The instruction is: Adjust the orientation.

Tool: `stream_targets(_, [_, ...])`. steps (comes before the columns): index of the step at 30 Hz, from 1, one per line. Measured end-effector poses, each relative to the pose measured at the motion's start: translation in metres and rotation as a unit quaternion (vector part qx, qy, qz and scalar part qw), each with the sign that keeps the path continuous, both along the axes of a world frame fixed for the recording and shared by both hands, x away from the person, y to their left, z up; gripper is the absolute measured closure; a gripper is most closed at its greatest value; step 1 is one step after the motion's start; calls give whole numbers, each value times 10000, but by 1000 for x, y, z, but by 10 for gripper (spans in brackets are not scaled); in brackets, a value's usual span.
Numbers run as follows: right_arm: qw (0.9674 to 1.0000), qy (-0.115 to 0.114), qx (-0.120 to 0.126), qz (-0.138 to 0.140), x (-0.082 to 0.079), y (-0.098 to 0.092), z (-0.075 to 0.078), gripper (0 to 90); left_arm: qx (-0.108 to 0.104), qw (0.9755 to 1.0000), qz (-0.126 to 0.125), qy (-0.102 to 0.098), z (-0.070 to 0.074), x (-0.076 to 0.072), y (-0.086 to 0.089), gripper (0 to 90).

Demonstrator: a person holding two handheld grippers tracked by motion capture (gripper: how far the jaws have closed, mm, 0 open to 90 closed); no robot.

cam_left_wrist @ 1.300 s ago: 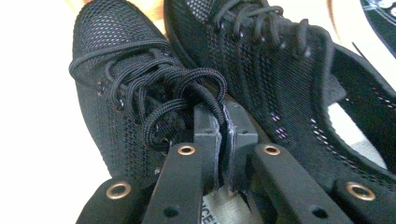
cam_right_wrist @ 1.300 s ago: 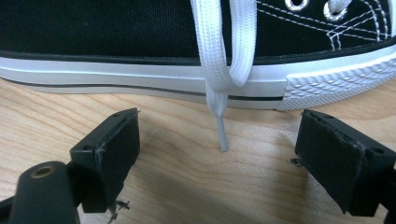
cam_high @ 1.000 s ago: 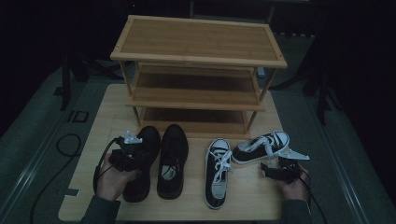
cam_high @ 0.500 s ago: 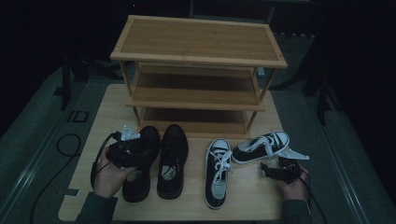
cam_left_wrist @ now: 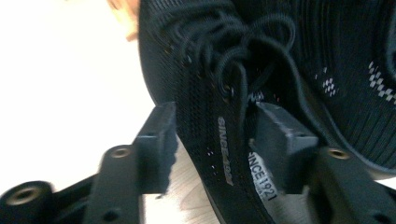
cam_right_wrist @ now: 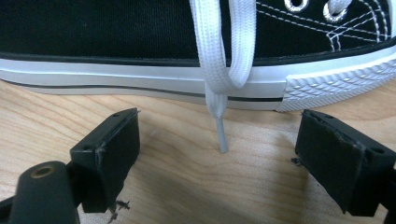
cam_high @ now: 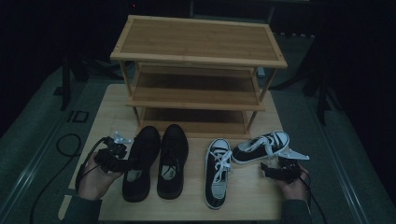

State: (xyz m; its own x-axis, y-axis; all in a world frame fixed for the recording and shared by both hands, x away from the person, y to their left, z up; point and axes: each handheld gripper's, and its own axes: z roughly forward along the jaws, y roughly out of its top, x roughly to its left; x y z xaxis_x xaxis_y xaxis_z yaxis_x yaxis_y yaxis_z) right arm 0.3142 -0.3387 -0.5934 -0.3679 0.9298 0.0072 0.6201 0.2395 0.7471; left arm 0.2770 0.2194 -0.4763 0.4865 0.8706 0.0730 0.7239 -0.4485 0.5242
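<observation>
**Four shoes down, one collar in the jaws**

Four shoes lie on the wooden board in front of the three-tier shoe rack, and the grab is happening at the far left. The left gripper has come in sideways at the outer black shoe, and the left gripper view shows its jaws astride that shoe's knit collar: one pad outside, one inside the opening. They have just been closing and look to be at the fabric, though I cannot tell whether they press firmly yet. Knit wall gives, so I'd want them to bite lower, nearer the sole, and squeeze fully before lifting, keeping clear of the loose laces. Its partner, the inner black shoe, lies just beside it and could be nudged.

Further right lie the upright sneaker and the tipped sneaker. The right gripper rests near the latter, jaws wide apart, holding nothing, a white lace hanging between them.
</observation>
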Motion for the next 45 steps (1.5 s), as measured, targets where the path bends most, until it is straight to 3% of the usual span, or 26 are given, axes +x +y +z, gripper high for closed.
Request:
stream_targets(3, [10000, 0, -1, 0, 0, 0, 0, 137, -17, 9997, -34, 260, -11, 11, -1, 600])
stream_targets(5, [10000, 0, 0, 0, 0, 0, 0, 137, 10, 9995, -71, 318, -15, 14, -1, 667])
stream_targets(6, [10000, 0, 0, 0, 0, 0, 0, 137, -25, 9994, -113, 341, -15, 15, -2, 742])
stream_targets(7, [10000, 0, 1, 0, 0, 0, 0, 137, -10, 9995, -152, 271, -14, 14, -3, 808])
stream_targets(9, [10000, 1, 2, 0, 0, 0, 0, 137, 248, 9996, -4, 96, -11, 13, -4, 869])
stream_targets(10, [10000, -1, 2, 1, 0, 0, 0, 137, 300, 9995, 58, 48, -10, 13, -3, 874])
stream_targets(14, [10000, -3, 1, 2, 0, 0, 0, 137, 98, 9996, 190, -177, -9, 18, 8, 877])
stream_targets(19, [10000, 1, 2, -2, 0, 0, 0, 137, 47, 9982, -9, -595, -7, 28, 20, 878])
stream_targets(27, [10000, -2, 1, 0, 0, 0, 0, 137, -110, 9979, -325, -546, -10, 50, 35, 875])
stream_targets(29, [10000, -2, 0, 0, 0, 0, 0, 137, -140, 9982, -287, -506, -10, 51, 37, 870])
stream_targets(34, [10000, 0, 2, -1, 0, 0, 0, 137, -287, 9980, 63, -564, -2, 46, 37, 593])
stream_targets(36, [10000, -2, 0, 0, 0, 0, 0, 137, -415, 9966, 230, -667, 5, 42, 36, 539])
stream_targets(37, [10000, -2, 0, 0, 0, 0, 0, 137, -415, 9966, 230, -667, 5, 42, 36, 527])
stream_targets(38, [10000, 1, 2, -1, 0, 0, 0, 137, -616, 9944, 328, -796, 11, 37, 36, 527])
stream_targets(40, [10000, 1, 1, -1, 0, 0, 0, 137, -775, 9922, 355, -904, 19, 31, 33, 485])
stream_targets(43, [10000, 0, 1, 0, 0, 0, 0, 137, -863, 9916, 313, -912, 24, 29, 29, 465])
stream_targets(45, [10000, 0, 0, -1, 0, 0, 0, 137, -1031, 9905, 285, -861, 28, 27, 23, 459])
